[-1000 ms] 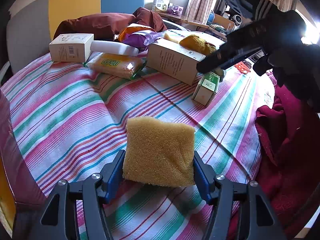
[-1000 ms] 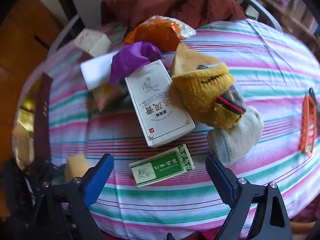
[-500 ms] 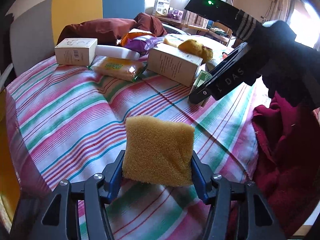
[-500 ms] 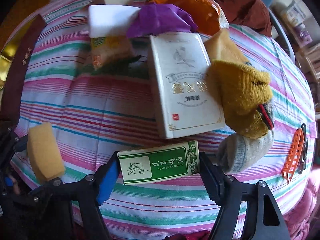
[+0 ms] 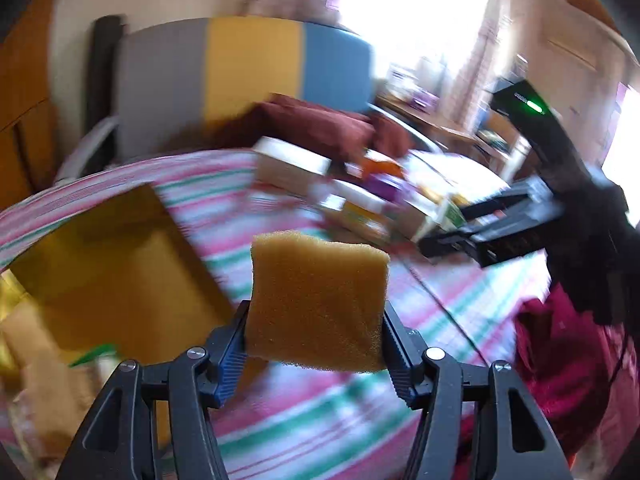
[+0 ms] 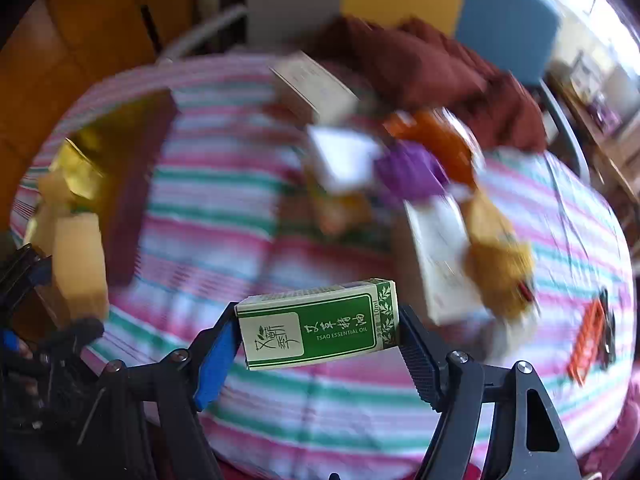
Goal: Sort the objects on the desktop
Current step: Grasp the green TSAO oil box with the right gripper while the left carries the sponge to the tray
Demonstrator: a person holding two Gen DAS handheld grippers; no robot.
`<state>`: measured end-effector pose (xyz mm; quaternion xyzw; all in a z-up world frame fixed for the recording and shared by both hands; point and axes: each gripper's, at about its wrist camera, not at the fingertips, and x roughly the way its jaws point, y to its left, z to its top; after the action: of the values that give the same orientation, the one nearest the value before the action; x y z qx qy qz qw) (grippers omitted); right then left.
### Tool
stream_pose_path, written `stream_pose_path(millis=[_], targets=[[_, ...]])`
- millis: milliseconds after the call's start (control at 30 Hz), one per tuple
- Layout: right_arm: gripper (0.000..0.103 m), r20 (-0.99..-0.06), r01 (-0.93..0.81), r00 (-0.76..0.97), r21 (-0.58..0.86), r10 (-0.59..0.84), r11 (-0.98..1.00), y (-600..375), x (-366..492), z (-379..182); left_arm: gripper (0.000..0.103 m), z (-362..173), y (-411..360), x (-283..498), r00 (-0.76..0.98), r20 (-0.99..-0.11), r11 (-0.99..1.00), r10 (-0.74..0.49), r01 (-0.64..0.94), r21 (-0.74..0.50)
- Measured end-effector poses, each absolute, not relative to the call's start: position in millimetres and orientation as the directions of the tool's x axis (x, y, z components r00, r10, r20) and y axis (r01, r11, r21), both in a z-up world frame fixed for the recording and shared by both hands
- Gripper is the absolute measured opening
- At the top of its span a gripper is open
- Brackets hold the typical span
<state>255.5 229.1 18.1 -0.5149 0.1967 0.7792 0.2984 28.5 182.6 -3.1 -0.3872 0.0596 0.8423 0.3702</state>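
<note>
From the left wrist camera, most of the picture is blurry. The left tongs (image 5: 316, 344) squeeze a yellow sponge (image 5: 318, 304) from both sides and hold it up over the desk (image 5: 460, 304), which wears a pink, green and white striped cloth. At 9 o'clock sits a brown box (image 5: 104, 272) with a gold inside; its near end is cut off by the edge. At 1 o'clock there is a heap of boxes and packets (image 5: 360, 196), too smeared to tell apart. At 3 o'clock the right tongs (image 5: 448, 236) poke in, black, with a bit of green box showing at their tip. A dark red cloth (image 5: 560, 360) lies at 4 o'clock.

From the right wrist camera, the right tongs (image 6: 318, 340) grip a green and white box (image 6: 320, 326) by its two ends, above the near edge of the striped desk (image 6: 224, 184). It is the only sharp thing. At 9 o'clock the sponge (image 6: 78, 264) shows in the left tongs (image 6: 60, 280), mostly cut off. Behind, a white box (image 6: 440, 256), a yellow sock (image 6: 500, 264) and purple (image 6: 408, 168) and orange packets (image 6: 440, 140) are blurred. An orange clip (image 6: 588, 340) lies at 3 o'clock.
</note>
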Motion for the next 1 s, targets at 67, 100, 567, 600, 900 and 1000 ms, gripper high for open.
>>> stream_pose_path(millis=[67,100,567,600,900,1000], targets=[[0.076,-0.904,-0.642,-0.341,0.024,0.258,-0.766,220.3,227.0,26.3,0.061,3.8,156.3,12.1,-0.473,-0.693,-0.767,0.544,-0.616,-0.181],[0.076,-0.896,-0.624,-0.365,0.032,0.254,-0.781,219.2,217.6,31.6,0.061,6.7,143.0,3.2,-0.498,-0.694,-0.791,0.52,-0.588,-0.171],[0.076,-0.857,-0.394,-0.505,0.124,0.102,-0.911,156.5,26.1,29.2,0.061,-22.0,6.4,-122.0,-0.558,-0.775,-0.954,0.295,-0.224,-0.202],[0.076,-0.862,-0.392,-0.498,0.126,0.096,-0.911,156.4,14.8,25.4,0.062,-25.2,3.5,-127.9,-0.551,-0.781,-0.954,0.295,-0.218,-0.207],[0.076,-0.901,-0.465,-0.426,0.142,0.079,-0.874,169.9,-59.0,-12.6,0.064,-52.3,-9.6,-166.6,-0.522,-0.82,-0.972,0.235,-0.129,-0.197],[0.076,-0.903,-0.49,-0.423,0.153,0.08,-0.858,174.6,-81.2,-21.2,0.065,-58.8,-14.6,-175.6,-0.519,-0.825,-0.974,0.223,-0.095,-0.204]])
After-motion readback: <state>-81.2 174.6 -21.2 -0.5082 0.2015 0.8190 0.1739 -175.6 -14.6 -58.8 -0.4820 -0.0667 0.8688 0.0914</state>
